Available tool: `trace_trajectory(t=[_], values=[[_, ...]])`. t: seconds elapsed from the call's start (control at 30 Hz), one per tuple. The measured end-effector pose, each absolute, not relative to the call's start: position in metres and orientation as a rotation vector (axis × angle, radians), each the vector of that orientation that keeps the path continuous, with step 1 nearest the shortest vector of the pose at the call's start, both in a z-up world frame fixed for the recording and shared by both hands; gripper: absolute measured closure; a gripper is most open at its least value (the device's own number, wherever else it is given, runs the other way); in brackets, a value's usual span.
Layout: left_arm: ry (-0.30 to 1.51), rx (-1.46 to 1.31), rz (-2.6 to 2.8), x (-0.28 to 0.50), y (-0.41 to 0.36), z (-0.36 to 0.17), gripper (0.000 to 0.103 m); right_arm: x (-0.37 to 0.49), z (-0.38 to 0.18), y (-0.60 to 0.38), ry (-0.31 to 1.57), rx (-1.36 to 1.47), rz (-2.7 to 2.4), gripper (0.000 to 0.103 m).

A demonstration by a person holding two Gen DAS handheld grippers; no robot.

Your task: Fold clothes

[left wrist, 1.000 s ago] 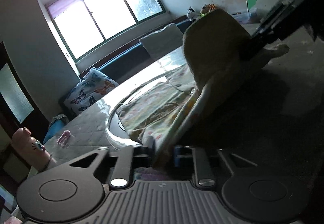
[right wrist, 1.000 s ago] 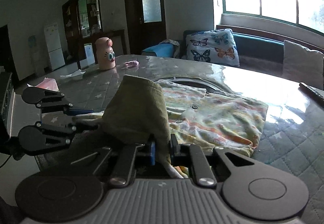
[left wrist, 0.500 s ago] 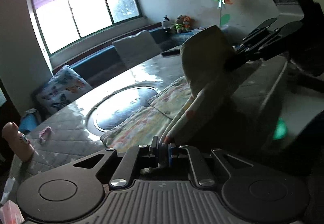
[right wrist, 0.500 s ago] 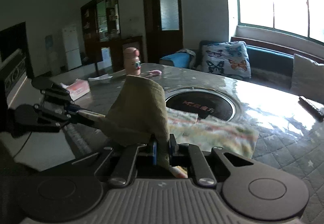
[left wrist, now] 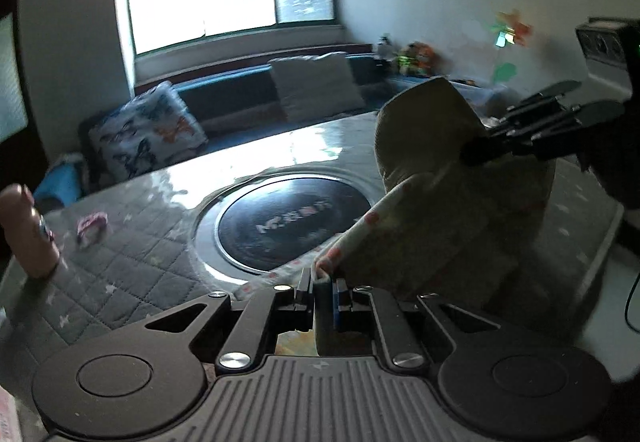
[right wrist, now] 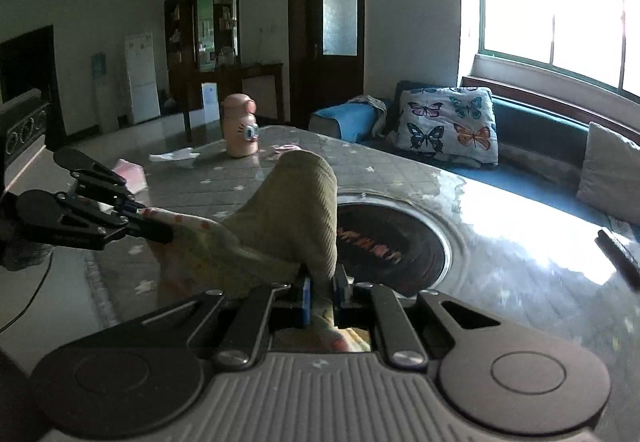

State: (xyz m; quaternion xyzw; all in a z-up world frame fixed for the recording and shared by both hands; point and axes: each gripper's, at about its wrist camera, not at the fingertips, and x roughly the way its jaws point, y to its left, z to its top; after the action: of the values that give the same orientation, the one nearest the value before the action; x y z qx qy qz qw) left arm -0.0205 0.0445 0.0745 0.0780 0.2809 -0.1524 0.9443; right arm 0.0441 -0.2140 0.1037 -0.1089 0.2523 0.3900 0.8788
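Note:
A small garment with a pale dotted print and a ribbed olive-tan band hangs in the air between my two grippers, above the near edge of the quilted grey table. My left gripper is shut on one dotted edge of it. My right gripper is shut on the ribbed band. In the left wrist view the right gripper shows at the right, pinching the cloth. In the right wrist view the left gripper shows at the left, also pinching it.
A round black inset with a steel rim lies in the table's middle. A pink bottle, tissues and a pink packet stand at the far left. A dark remote lies at the right. A sofa with cushions runs behind.
Both grippers have lifted the garment off the table and drawn it back toward the near edge. The round inset, covered by cloth before, is now bare.

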Motion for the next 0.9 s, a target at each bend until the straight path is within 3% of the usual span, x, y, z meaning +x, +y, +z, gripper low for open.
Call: trace_trajectory(t=[0.3, 0.43, 0.6, 0.9], values=[[0.700, 0.114, -0.179, 0.061, 0.062, 0.028, 0.094, 0.130, 0.050, -0.170, 0.629, -0.218, 0.765, 0.092], [0.750, 0.101, -0.144, 0.075, 0.066, 0.009, 0.094, 0.145, 0.031, -0.169, 0.654, -0.176, 0.727, 0.082], [0.749, 0.088, -0.118, 0.075, 0.070, 0.003, 0.085, 0.142, 0.023, -0.195, 0.656, -0.096, 0.645, 0.078], [0.739, 0.076, -0.052, 0.077, 0.077, 0.007, 0.073, 0.127, -0.012, -0.255, 0.730, 0.021, 0.465, 0.082]])
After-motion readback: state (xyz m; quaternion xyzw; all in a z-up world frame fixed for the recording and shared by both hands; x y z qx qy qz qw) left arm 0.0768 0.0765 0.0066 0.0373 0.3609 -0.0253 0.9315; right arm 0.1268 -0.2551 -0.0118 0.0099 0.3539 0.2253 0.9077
